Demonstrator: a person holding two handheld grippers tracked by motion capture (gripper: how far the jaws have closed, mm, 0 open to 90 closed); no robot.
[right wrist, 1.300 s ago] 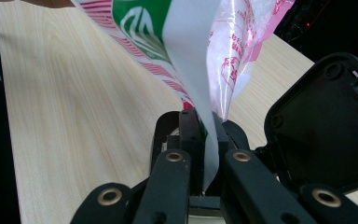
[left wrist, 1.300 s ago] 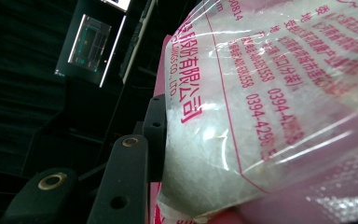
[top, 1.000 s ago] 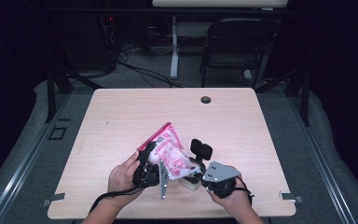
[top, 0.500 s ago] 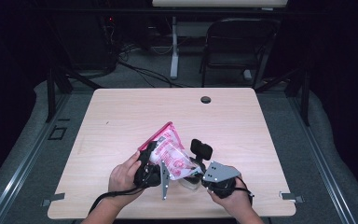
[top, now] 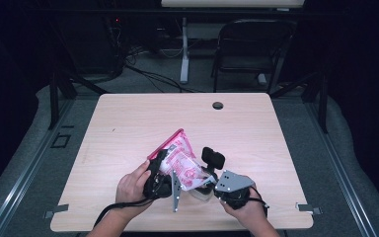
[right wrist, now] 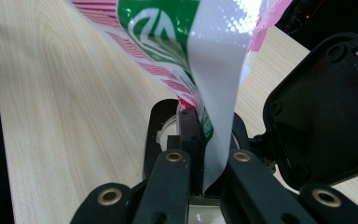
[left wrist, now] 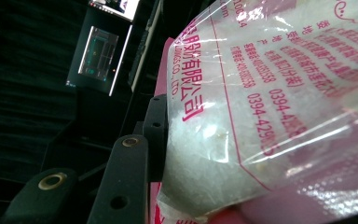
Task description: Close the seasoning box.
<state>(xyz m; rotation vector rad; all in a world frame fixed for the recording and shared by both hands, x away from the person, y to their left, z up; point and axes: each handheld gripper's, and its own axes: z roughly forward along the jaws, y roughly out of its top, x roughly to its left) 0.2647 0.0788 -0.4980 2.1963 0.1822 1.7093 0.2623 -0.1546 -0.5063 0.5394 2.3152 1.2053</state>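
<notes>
Pink-and-white printed bag (top: 180, 160) held above the near middle of the table (top: 128, 123), between both hands. Long axis slants from the pink sealed top, up and away to the left, down to the lower corner at the right. Left gripper (top: 159, 174) fingers (left wrist: 130, 172) clasp the bag's bulging side, part closed on it. Right gripper (top: 212, 180) fingers (right wrist: 186, 140) clenched tight on the thin lower edge of the film. A small pale container (top: 201, 192) appears to sit just beneath that corner; details unclear. Right hand (top: 244, 207) nearer to it.
</notes>
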